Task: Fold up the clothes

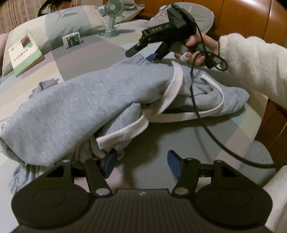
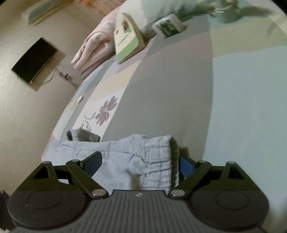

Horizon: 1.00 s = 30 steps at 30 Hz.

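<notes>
Evidently the grey sweatpants (image 1: 86, 100) are spread for folding; the left gripper (image 1: 141, 163) gapes empty, while the right gripper (image 2: 141, 163) straddles the ribbed cuff (image 2: 159, 161) unclamped.

Bed (image 1: 100, 53) with patchwork cover in grey, mauve, cream and pale blue blocks. Directly on it: crumpled grey garment (image 1: 86, 100) with white trim, just ahead of the left tongs (image 1: 141, 161); book (image 1: 25, 52), small packet (image 1: 71, 40), desk fan (image 1: 113, 16) and pillows (image 1: 75, 21) well beyond.
</notes>
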Tool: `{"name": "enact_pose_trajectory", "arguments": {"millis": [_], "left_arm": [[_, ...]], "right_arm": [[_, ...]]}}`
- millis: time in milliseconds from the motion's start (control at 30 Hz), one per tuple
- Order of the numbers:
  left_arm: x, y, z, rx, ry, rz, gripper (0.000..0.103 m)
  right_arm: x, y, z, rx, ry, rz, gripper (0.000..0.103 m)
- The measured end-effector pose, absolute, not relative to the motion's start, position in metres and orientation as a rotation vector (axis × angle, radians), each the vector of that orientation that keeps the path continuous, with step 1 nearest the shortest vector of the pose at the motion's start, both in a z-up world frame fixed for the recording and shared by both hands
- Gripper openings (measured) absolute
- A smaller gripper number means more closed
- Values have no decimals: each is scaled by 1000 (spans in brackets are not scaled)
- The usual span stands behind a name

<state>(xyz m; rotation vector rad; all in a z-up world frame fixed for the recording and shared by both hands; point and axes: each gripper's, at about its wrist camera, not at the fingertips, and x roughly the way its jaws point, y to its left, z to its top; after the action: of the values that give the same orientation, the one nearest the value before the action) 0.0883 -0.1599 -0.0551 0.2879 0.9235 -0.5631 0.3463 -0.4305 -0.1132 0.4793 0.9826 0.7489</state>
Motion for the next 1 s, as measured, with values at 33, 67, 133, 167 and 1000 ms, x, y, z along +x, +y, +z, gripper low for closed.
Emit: {"name": "enact_pose_trajectory", "arguments": {"millis": [33, 67, 133, 167, 1000], "left_arm": [[88, -160, -56, 290, 925, -561, 63], [87, -160, -57, 292, 925, -559, 62], [86, -159, -57, 294, 923, -561, 63], [87, -158, -58, 290, 923, -563, 63], [85, -146, -50, 305, 850, -565, 62]], "right_arm": [[349, -430, -112, 477, 994, 738, 86], [348, -429, -110, 463, 1000, 728, 84], [340, -426, -108, 427, 1004, 743, 82], [333, -423, -108, 414, 1006, 780, 82], [324, -508, -48, 185, 799, 118, 17]]}}
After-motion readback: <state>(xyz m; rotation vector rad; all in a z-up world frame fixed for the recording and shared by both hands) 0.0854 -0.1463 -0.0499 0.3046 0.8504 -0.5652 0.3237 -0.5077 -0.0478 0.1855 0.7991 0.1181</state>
